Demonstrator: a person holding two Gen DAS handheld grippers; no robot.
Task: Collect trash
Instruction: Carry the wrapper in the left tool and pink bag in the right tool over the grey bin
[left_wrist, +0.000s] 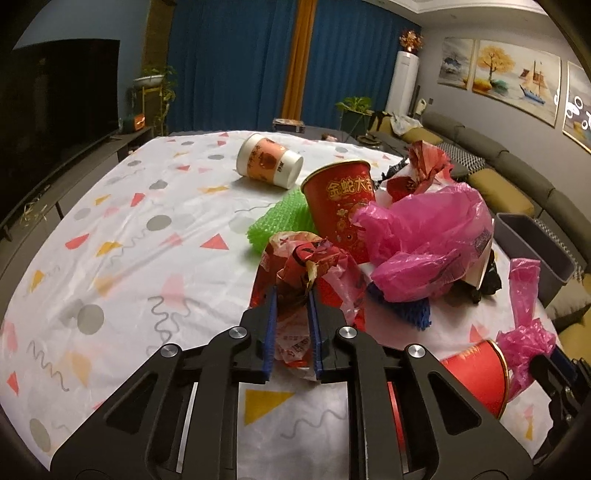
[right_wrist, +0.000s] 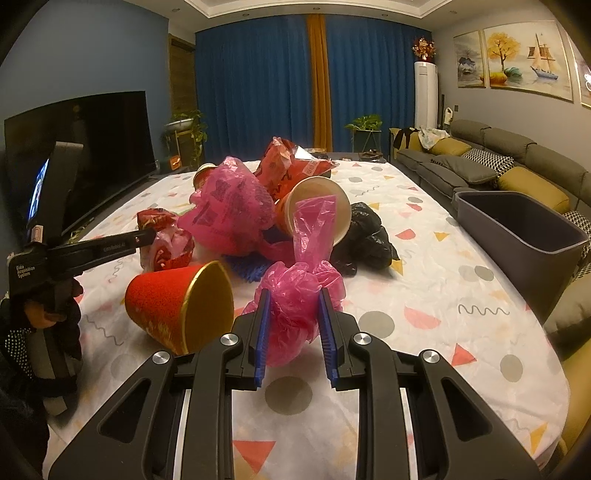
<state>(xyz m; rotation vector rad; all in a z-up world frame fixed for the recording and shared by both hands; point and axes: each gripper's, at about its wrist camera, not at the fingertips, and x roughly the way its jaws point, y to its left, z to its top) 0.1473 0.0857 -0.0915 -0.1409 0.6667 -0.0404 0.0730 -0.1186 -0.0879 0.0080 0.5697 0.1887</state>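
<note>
The left gripper (left_wrist: 291, 291) is reaching low over the bench (left_wrist: 129, 229), its jaws closing narrowly on a crumpled red wrapper (left_wrist: 306, 258). The right gripper (right_wrist: 293, 295) is gripping a pink plastic bag (right_wrist: 299, 291) beside a tipped red cup (right_wrist: 177, 302).

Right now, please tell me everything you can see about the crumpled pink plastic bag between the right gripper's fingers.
The crumpled pink plastic bag is thin, translucent film, bunched into a ball with a twisted tail rising from it. It rests on the white patterned tablecloth, beside a toppled red paper cup with a gold rim. The right gripper has a blue-padded finger on each side, pressing the film lightly. The grey plastic bin stands to the right.
</note>
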